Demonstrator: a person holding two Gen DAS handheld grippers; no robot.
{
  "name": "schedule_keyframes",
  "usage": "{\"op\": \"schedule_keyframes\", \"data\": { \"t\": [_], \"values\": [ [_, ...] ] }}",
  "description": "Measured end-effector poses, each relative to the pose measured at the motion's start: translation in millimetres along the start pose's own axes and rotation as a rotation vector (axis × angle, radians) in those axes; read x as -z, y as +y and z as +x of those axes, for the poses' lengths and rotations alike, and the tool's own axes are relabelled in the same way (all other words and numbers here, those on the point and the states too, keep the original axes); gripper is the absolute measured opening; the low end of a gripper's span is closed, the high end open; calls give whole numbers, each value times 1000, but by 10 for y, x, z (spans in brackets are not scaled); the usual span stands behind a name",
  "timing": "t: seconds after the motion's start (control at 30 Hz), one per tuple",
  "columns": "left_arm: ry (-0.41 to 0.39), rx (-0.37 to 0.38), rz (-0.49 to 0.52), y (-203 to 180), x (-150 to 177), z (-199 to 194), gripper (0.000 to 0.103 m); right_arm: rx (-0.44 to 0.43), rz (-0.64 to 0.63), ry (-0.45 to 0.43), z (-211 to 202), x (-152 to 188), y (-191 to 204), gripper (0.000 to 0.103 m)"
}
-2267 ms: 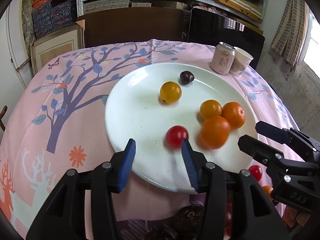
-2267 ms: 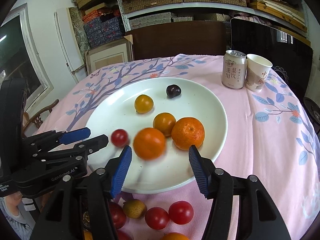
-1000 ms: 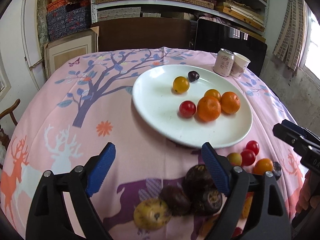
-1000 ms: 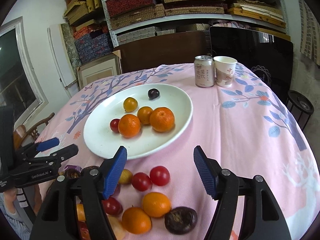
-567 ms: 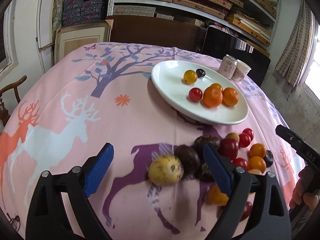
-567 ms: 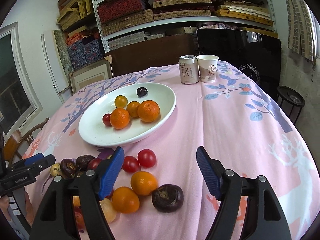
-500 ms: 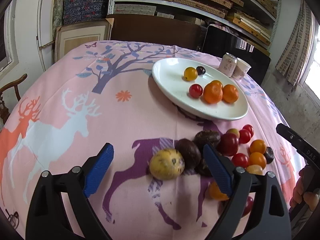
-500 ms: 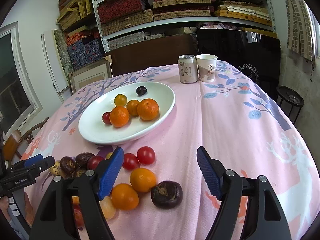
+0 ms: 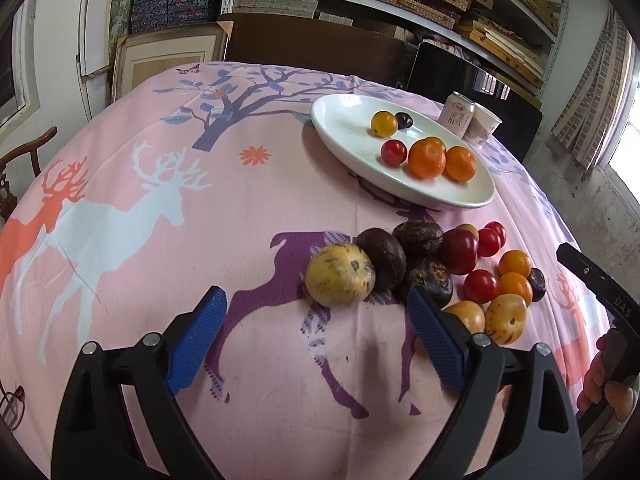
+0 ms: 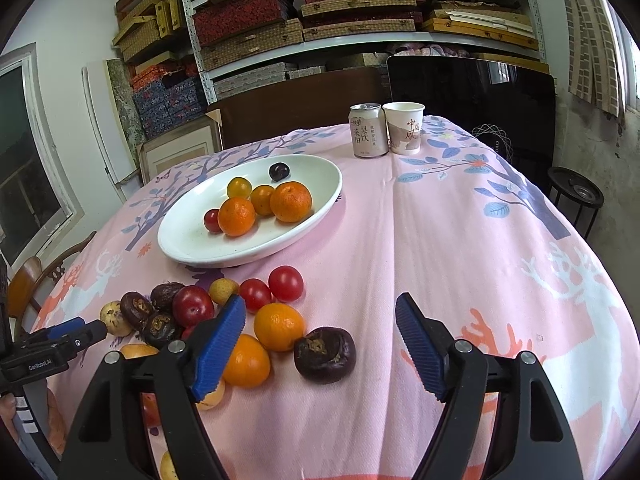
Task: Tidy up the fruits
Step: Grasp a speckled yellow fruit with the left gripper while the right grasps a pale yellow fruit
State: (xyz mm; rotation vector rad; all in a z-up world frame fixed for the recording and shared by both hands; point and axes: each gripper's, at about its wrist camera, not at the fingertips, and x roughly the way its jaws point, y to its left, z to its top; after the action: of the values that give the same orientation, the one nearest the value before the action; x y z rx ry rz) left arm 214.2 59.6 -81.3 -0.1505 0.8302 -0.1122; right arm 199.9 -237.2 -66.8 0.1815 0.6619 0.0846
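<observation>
Both grippers have drawn back from the white plate (image 10: 192, 252); the left gripper (image 9: 316, 336) and right gripper (image 10: 320, 344) tilt downward, fingers released and empty, having just widened, over loose fruits (image 10: 276, 326) on the surface.

- Can (image 10: 368, 130) and paper cup (image 10: 405, 127), just beside each other at the bench's far edge
- Pink cloth (image 10: 460, 240) with deer and tree prints
- Shelves (image 10: 360, 24) of boxes
- Black stool (image 10: 576, 196)

shelves (image 10: 360, 28) of woven boxes behind; window (image 10: 24, 152) at left.
</observation>
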Motion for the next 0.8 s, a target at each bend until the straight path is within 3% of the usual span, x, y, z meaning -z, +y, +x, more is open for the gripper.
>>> {"op": "schedule_keyframes", "data": {
  "t": [0.5, 0.8],
  "values": [
    [35, -2, -3, 18, 170, -41, 90, -31, 23, 20, -94, 146, -42, 79],
    [64, -29, -6, 34, 129, 59, 90, -180, 11, 72, -256, 335, 70, 79]
  ]
}}
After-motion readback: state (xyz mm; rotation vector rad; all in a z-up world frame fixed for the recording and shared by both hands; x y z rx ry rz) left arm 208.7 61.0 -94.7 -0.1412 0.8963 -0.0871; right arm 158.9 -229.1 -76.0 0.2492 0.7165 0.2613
